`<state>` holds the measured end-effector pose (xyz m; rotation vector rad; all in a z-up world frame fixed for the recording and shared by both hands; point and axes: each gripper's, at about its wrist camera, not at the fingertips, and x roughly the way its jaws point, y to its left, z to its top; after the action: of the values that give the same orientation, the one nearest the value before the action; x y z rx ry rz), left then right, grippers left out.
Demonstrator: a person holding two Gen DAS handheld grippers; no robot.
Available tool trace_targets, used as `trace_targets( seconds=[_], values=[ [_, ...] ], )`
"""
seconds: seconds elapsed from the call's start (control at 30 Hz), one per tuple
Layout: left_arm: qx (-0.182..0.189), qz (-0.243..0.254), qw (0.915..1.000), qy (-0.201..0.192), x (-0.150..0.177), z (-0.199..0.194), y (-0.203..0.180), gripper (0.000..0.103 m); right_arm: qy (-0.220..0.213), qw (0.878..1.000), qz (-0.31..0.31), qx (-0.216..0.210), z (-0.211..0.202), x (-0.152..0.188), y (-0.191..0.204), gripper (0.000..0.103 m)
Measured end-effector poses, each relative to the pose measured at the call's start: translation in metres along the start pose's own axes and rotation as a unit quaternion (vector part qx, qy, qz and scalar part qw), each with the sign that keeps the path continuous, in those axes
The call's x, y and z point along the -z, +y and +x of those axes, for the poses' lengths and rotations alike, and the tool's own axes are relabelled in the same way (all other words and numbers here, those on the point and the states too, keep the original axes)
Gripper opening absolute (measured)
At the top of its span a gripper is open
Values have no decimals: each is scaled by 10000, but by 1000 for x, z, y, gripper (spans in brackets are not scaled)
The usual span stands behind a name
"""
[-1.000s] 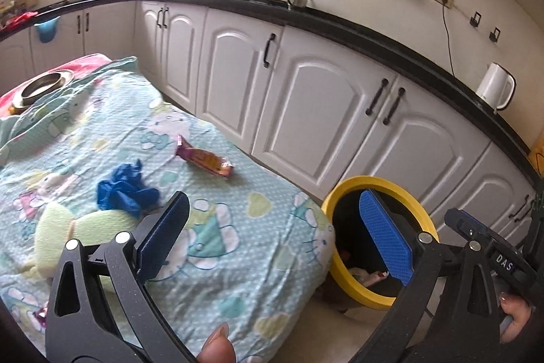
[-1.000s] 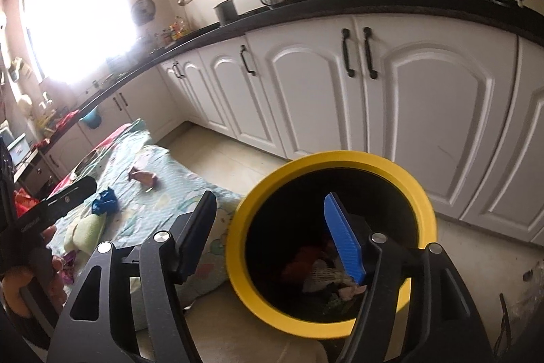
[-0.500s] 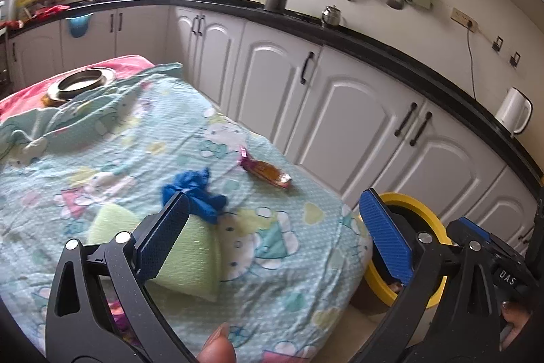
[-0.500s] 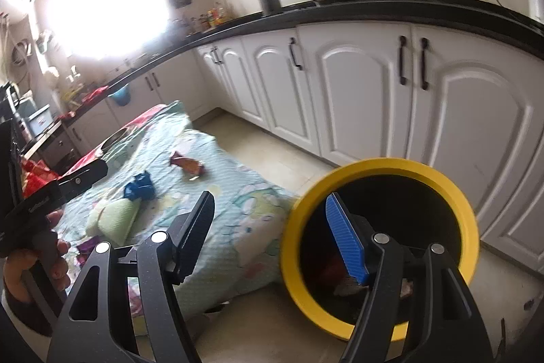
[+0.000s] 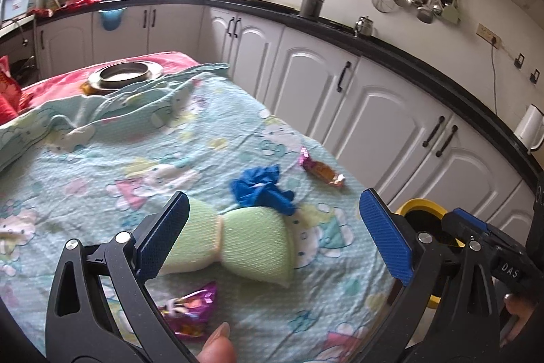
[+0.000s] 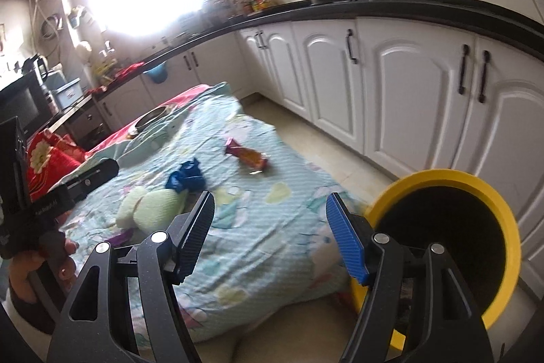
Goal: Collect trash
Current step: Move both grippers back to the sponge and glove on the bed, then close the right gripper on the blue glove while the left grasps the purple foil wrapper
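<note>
Between pickups: I hold both the left gripper (image 5: pixel 272 233) and right gripper (image 6: pixel 270 235) with fingers spread, empty. Trash lies beside the green sponge (image 5: pixel 238 240): blue glove (image 5: pixel 261 189), orange wrapper (image 5: pixel 321 170), purple wrapper (image 5: pixel 192 312). Next, I judge, descend on one, then carry it to the yellow-rimmed bin (image 6: pixel 442 179).

The table's cover (image 5: pixel 102 165) is pale turquoise, dotted white, printed with cartoon cats and hearts. On it lie a crumpled royal-blue glove (image 5: pixel 261 187), a light green sponge (image 5: pixel 244 242), an orange-and-magenta wrapper (image 5: pixel 321 170) near the edge and a shiny purple wrapper (image 5: pixel 192 308). The bin (image 6: pixel 442 179) is black with a yellow rim.
</note>
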<state>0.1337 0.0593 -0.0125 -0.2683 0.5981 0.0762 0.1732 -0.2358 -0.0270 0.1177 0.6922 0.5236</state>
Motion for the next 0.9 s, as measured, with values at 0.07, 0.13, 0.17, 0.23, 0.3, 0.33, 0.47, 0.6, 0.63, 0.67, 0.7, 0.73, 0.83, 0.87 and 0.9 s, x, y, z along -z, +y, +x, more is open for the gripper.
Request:
trace_targets(
  seconds=[0.07,0.13,0.17,0.23,0.3,0.33,0.47,0.6,0.63,0.67,0.7,0.73,0.83,0.87,0.9],
  values=[
    [-59,-23,10000,9,0,-2,7,92,54,9999,-64,-114,8,-3,10,66],
    [-122,-38,9999,22,2,-5,17,92,119,9996,-120,-229,18,-6,21,66],
    [-145,-39,9999,39,2,-5,21,92,153,9994,-142,-277,22,-7,25,66],
    [-165,-52,9998,93,3,-6,30,92,218,9990,-212,-316,33,-11,34,66],
    [-216,-33,9996,152,5,-7,39,92,296,9987,-239,-347,43,-14,40,66],
    [-244,-14,9995,187,6,-7,44,92,351,9984,-229,-393,50,-16,43,66],
    [-280,10,9991,303,10,-9,61,92,562,9958,-241,-679,72,-25,58,61],
    [-178,6,9991,377,14,-12,71,92,763,9926,-454,-827,95,-31,77,52],
    [-134,32,9991,412,16,-12,72,92,832,9912,-515,-886,102,-31,84,49],
    [-112,59,9990,439,17,-12,73,92,878,9904,-555,-915,106,-31,87,47],
    [-88,87,9987,491,19,-12,74,92,928,9894,-593,-947,111,-31,92,46],
    [-61,104,9985,539,21,-11,74,92,980,9883,-616,-989,117,-31,96,44],
    [67,192,9972,715,27,-8,72,92,1129,9868,-649,-967,134,-29,105,38],
    [97,256,9966,775,29,-7,70,92,1193,9861,-655,-948,140,-27,107,34],
    [113,327,9958,844,32,-6,68,92,1260,9855,-653,-926,145,-26,108,32]
  ],
)
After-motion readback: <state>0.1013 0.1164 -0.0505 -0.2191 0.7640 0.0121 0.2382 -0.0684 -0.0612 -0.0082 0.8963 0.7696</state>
